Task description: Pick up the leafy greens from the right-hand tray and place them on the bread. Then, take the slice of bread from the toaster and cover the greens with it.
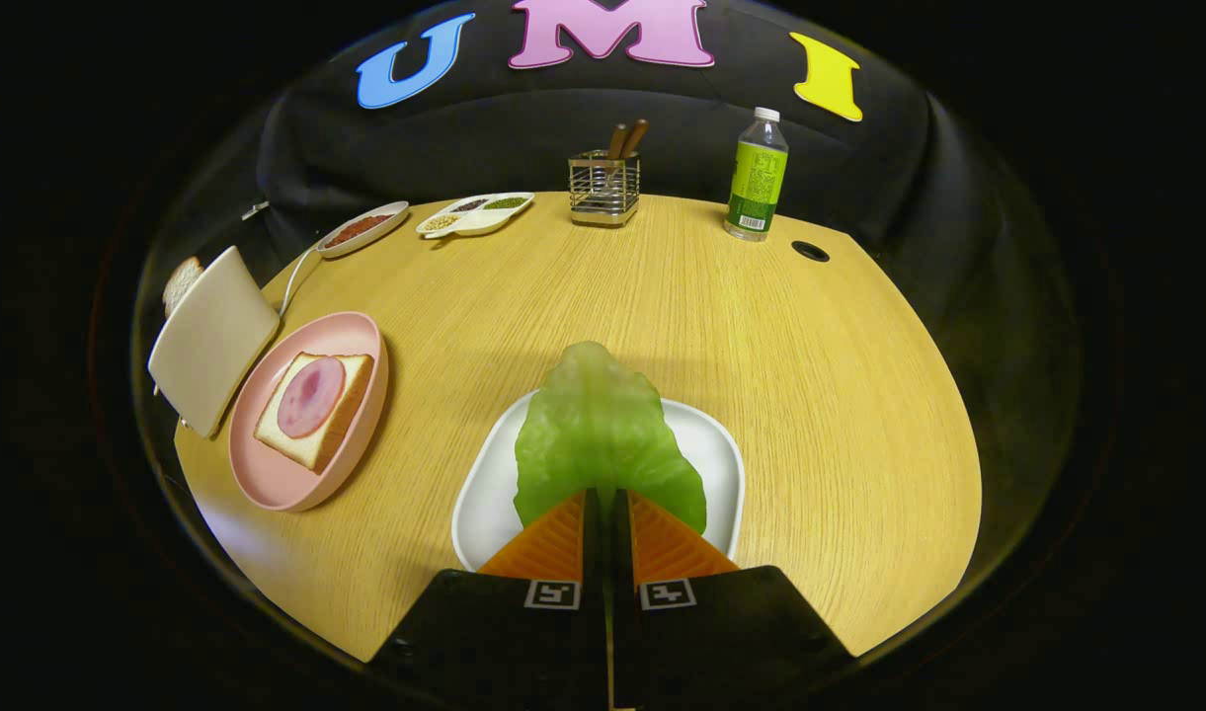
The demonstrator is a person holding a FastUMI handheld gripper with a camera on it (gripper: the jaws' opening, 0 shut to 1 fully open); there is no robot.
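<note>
Tool (607,499) pinched narrow on waxy, crinkled greens (603,425), stem end hidden between fingers; glossy white tray (484,504) beneath, on wood-grain desk (761,326).

Pale wood-grain worktop (761,346). On it a white tray (484,513) under green leafy greens (603,434); left of the tray, a pink plate (267,474) with tan bread (351,395) and pink ham (311,397).

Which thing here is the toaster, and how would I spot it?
Start at the pink plate holding bread topped with a round of ham. The toaster stands right beside it at the table's edge. It is a plain cream box with a bread slice poking from its top.
</note>
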